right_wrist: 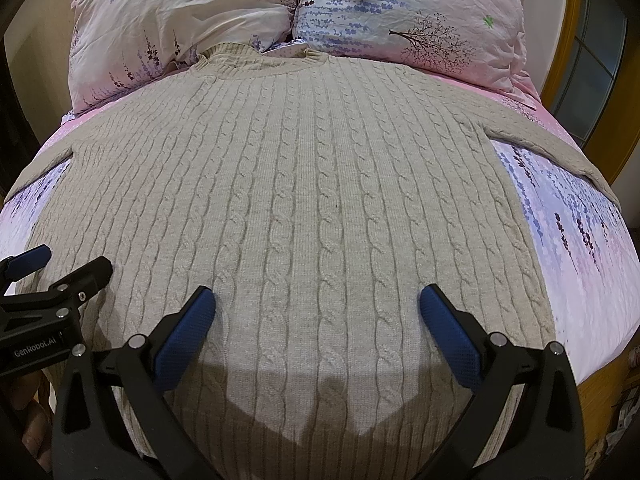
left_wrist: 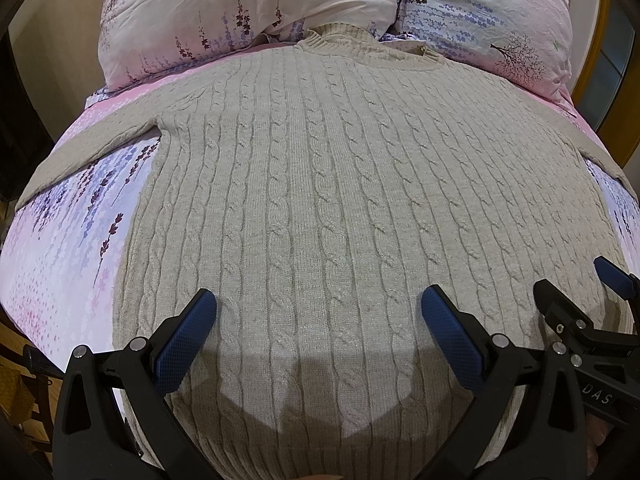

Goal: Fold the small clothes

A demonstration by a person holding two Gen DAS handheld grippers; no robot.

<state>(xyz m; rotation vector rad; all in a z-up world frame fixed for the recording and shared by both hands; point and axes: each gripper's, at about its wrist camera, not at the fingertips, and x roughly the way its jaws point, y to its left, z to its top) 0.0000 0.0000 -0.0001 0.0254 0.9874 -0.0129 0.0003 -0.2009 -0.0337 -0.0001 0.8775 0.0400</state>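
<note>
Left wrist view has the left gripper point(left_wrist: 319, 308) low in the frame, its jaws spread wide and empty over the lower body of a beige cable-knit sweater point(left_wrist: 332, 200), blue textured pads point(left_wrist: 184, 340) hovering above the knit. The sweater lies flat on the bed point(left_wrist: 60, 248), ribbed collar toward two crumpled floral pillows point(left_wrist: 248, 12) at the top, sleeves trailing off to both sides. Right wrist view puts the right gripper point(right_wrist: 318, 306) the same way, jaws parted, nothing held, above the sweater's hem area. The sheet is smooth, pink and lavender, printed with flower sprigs.
</note>
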